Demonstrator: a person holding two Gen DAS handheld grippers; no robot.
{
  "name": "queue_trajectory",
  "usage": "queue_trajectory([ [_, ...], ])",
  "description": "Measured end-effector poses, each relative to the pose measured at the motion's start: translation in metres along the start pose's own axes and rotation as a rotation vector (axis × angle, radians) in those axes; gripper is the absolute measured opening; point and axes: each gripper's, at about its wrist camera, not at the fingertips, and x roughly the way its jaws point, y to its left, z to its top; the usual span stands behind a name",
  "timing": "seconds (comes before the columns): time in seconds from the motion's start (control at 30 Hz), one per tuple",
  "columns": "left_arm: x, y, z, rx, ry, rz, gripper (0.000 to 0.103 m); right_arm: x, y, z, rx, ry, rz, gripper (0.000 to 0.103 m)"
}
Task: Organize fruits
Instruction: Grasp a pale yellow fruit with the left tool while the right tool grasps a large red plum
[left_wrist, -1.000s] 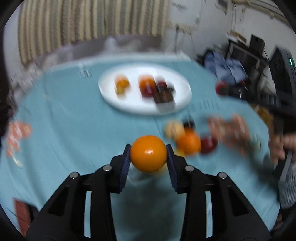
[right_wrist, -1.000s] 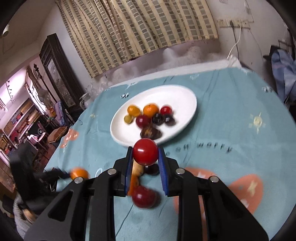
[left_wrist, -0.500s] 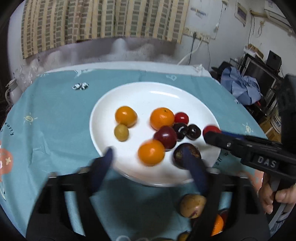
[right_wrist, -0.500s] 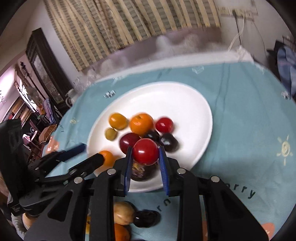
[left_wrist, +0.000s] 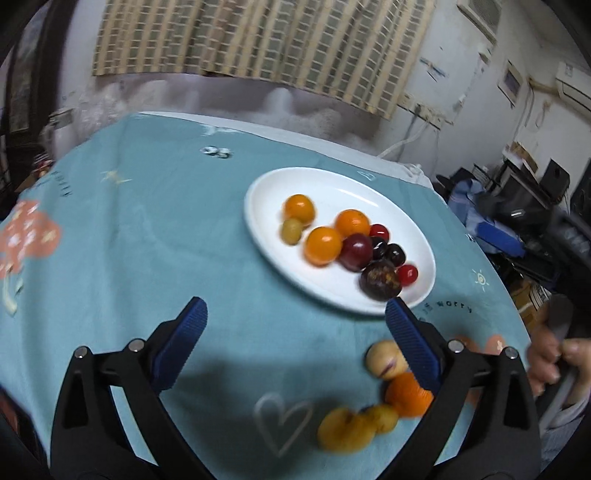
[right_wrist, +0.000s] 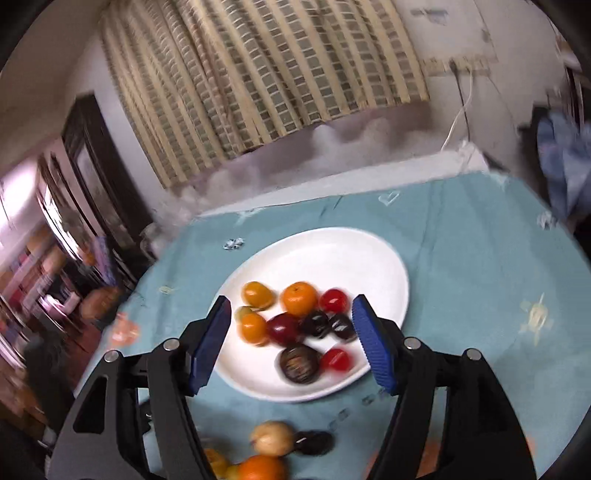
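Left gripper (left_wrist: 295, 317): jaws just opened wide, holding nothing.
Right gripper (right_wrist: 290, 314): jaws just opened, empty, above the plate (right_wrist: 369, 254).
Plate: fruits (right_wrist: 295, 325) clustered on it.
Counter (left_wrist: 147, 236): loose fruits (left_wrist: 384, 391) near, right.

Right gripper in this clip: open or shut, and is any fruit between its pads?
Open. The right gripper has just been opening; its blue pads stand apart with nothing between them, above the white plate.

wall: white, cable (right_wrist: 460, 110) hanging down | window: striped woven blind (right_wrist: 258, 81) | left: dark wooden cabinet (right_wrist: 92, 177), blurred | right: cluttered dark equipment, perhaps electronics (left_wrist: 532, 192) | table: teal printed tablecloth (left_wrist: 129, 229)
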Motion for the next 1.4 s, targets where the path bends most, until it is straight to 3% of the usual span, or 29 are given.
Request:
queue_trajectory([
  [0.13,-0.009,0.016,-0.026,-0.065,0.032,-0.007,0.100,-0.040,0.013,-0.024,-0.090,-0.002,-0.025,0.072],
  [0.2,-0.010,0.018,-0.033,-0.076,0.058,-0.012,0.100,-0.053,0.009,-0.055,-0.102,0.001,-0.031,0.073],
  [0.33,-0.017,0.003,-0.047,0.025,0.057,0.049,0.100,-0.048,0.000,-0.099,-0.135,0.110,-0.134,0.073],
  [0.47,-0.014,-0.020,-0.056,0.168,0.064,0.118,0.101,-0.041,-0.001,-0.099,-0.132,0.140,-0.144,0.076],
  [0.67,-0.004,-0.036,-0.066,0.267,0.134,0.070,0.101,-0.048,-0.015,-0.095,-0.069,0.119,-0.170,0.088],
  [0.8,0.007,-0.042,-0.073,0.354,0.161,0.172,0.101,-0.050,-0.018,-0.094,-0.050,0.126,-0.165,0.088],
  [0.93,0.002,-0.022,-0.062,0.271,0.125,0.220,0.101,-0.051,-0.018,-0.094,-0.054,0.122,-0.160,0.088],
  [1.0,-0.009,-0.011,-0.056,0.210,0.084,0.173,0.101,-0.051,-0.018,-0.094,-0.058,0.121,-0.159,0.088],
  [1.1,-0.007,-0.009,-0.055,0.182,0.097,0.088,0.101,-0.050,-0.017,-0.095,-0.065,0.126,-0.156,0.088],
  [1.23,0.004,-0.012,-0.056,0.212,0.127,0.109,0.101,-0.048,-0.014,-0.098,-0.078,0.135,-0.156,0.088],
  [1.4,0.011,0.008,-0.052,0.091,0.160,0.026,0.100,-0.046,-0.012,-0.099,-0.088,0.137,-0.150,0.088],
])
